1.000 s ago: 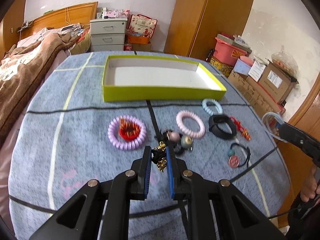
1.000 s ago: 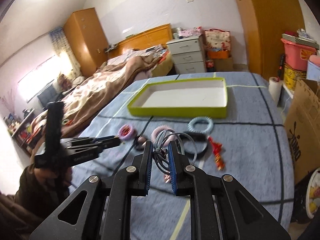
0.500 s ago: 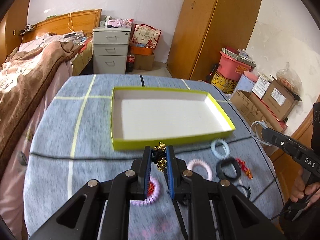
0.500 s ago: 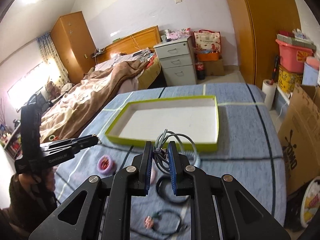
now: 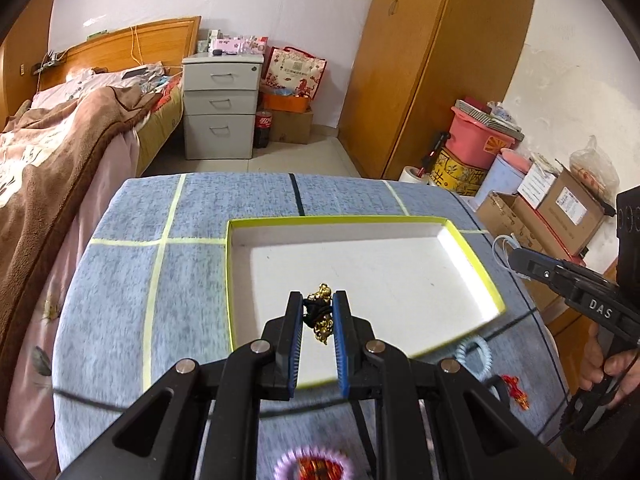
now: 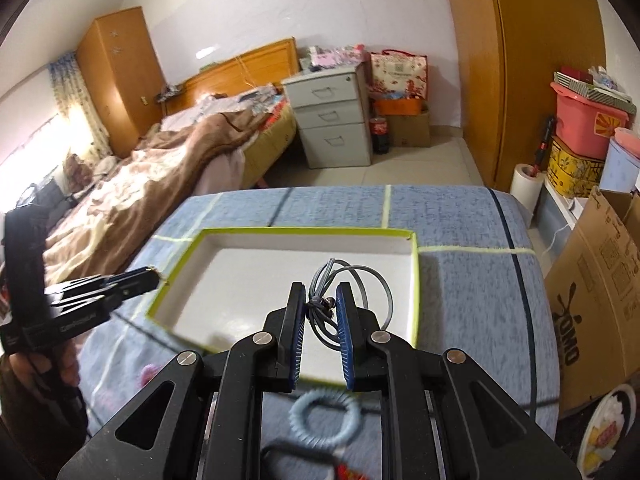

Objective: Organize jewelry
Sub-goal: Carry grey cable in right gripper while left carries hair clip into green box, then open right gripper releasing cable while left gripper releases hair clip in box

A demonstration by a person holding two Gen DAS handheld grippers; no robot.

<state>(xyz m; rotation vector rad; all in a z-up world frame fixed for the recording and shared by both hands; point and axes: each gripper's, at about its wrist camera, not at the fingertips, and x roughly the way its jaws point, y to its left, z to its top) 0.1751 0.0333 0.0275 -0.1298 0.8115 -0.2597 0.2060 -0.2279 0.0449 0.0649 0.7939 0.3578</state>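
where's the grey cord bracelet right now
In the right wrist view, the grey cord bracelet is pinched in the right gripper, above the yellow-rimmed tray.

shiny gold-metal bracelet [image 5: 321, 312], matt white-lined tray [image 5: 472, 256], woven grey-blue tablecloth [image 5: 188, 280].

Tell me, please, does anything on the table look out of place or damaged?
Nothing looks damaged or spilled. Only the light blue coil ring and red charm lie loose outside the yellow-rimmed tray, which holds nothing yet.
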